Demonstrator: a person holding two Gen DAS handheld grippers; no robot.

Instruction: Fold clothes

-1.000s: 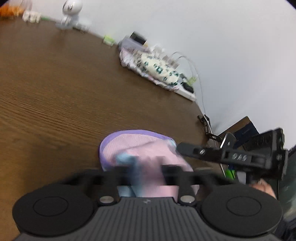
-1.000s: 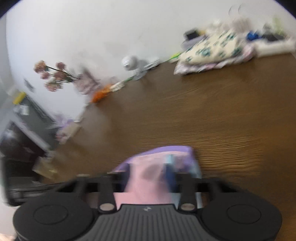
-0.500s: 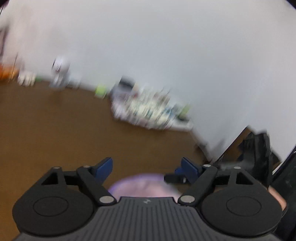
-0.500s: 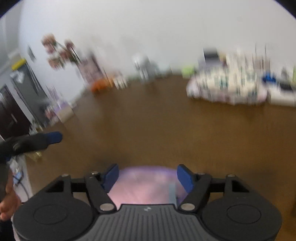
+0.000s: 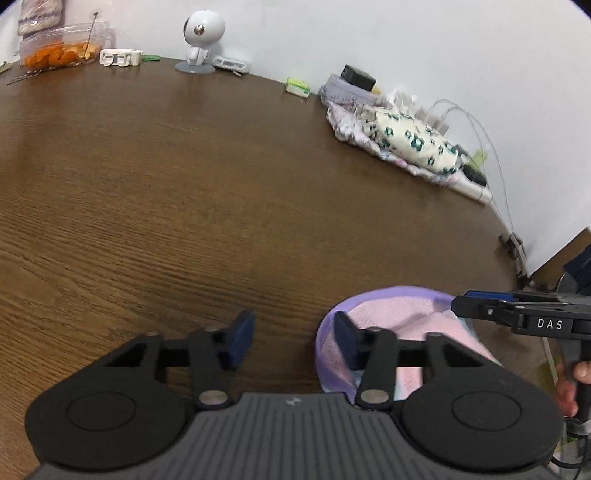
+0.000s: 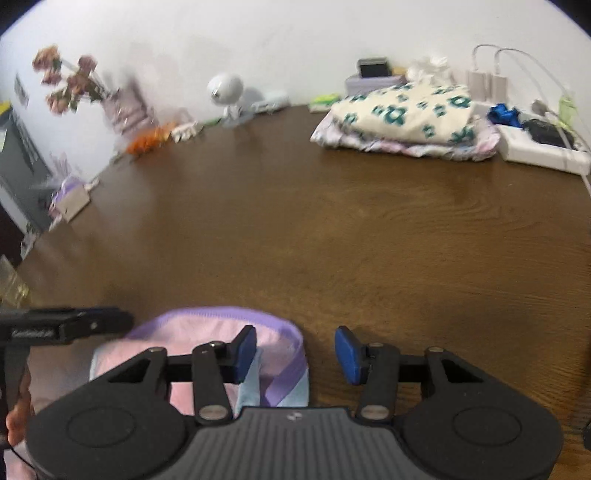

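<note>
A small folded pink garment with a purple hem (image 5: pixel 399 317) (image 6: pixel 199 332) lies on the brown wooden table (image 5: pixel 221 184) near its front edge. My left gripper (image 5: pixel 293 341) hovers at the garment's left edge. Its jaws are closing with only bare table between the blue pads (image 5: pixel 240 338). My right gripper (image 6: pixel 295 352) hovers at the garment's right edge, jaws also closing; its left pad (image 6: pixel 245 349) is over the cloth without pressing on it. Each gripper shows in the other's view: the right gripper (image 5: pixel 517 314) and the left gripper (image 6: pixel 74 325).
A stack of folded clothes topped by a cream, green-patterned piece (image 5: pixel 410 140) (image 6: pixel 406 110) sits at the table's back right beside a white power strip (image 6: pixel 543 151). A white round-headed figure (image 5: pixel 199 33), a tub with orange pieces (image 5: pixel 59 51) and flowers (image 6: pixel 66 81) line the back.
A second ago both grippers were shut on the pink garment. They let it go, tipped up with jaws wide, and now point down again at its two sides with narrower jaws.
</note>
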